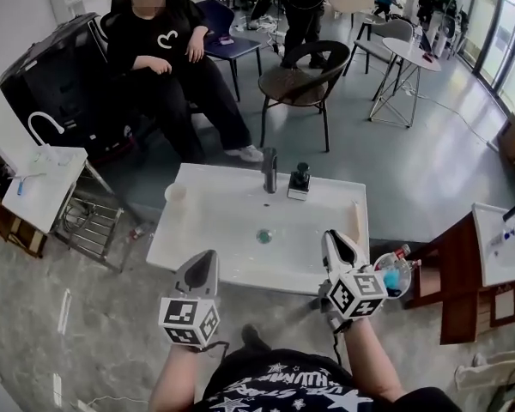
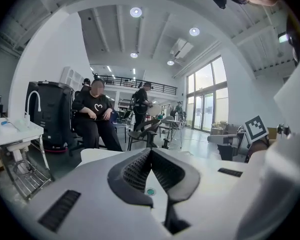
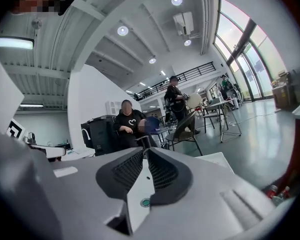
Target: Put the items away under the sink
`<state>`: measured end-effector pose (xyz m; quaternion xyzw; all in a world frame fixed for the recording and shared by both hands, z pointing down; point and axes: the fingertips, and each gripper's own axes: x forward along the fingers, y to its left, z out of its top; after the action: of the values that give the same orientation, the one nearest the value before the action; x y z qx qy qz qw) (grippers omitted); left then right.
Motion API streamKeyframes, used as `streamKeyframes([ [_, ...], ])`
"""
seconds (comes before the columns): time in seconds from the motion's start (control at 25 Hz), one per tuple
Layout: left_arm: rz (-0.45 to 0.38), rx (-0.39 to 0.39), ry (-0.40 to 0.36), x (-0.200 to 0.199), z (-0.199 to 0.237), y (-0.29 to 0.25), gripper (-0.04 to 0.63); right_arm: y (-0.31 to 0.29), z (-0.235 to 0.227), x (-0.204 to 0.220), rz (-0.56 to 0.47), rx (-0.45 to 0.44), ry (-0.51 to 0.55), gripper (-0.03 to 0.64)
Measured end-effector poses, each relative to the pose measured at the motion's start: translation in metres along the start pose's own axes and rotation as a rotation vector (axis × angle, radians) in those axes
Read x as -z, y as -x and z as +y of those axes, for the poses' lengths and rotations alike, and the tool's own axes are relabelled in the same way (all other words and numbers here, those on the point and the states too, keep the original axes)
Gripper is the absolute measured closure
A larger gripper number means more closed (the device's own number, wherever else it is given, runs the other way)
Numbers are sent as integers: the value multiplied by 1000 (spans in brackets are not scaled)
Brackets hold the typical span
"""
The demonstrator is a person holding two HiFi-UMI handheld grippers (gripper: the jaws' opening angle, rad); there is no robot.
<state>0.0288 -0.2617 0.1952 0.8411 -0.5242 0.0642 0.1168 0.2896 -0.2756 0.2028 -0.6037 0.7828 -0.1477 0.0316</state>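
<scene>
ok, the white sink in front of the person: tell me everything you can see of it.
The sink is a white, glossy rectangular basin, ceramic by its look, level, out on the grey floor. A grey metal tap stands upright at the middle of its back edge; right of it is a dark bottle on a white base; a pale cup stands at the back left corner. A green drain sits mid-basin. Its support is hidden.
</scene>
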Motion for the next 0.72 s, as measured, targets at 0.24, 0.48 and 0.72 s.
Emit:
streamKeyframes([
  [0.24, 36, 72, 13, 3, 27, -41, 586, -33, -14, 8, 14, 117, 15, 603],
  [0.48, 60, 119, 4, 8, 25, -82, 586, -56, -18, 18, 45, 110, 61, 566],
  [0.72, 53, 91, 39, 6, 20, -121, 586, -107, -39, 18, 53, 84, 75, 441],
])
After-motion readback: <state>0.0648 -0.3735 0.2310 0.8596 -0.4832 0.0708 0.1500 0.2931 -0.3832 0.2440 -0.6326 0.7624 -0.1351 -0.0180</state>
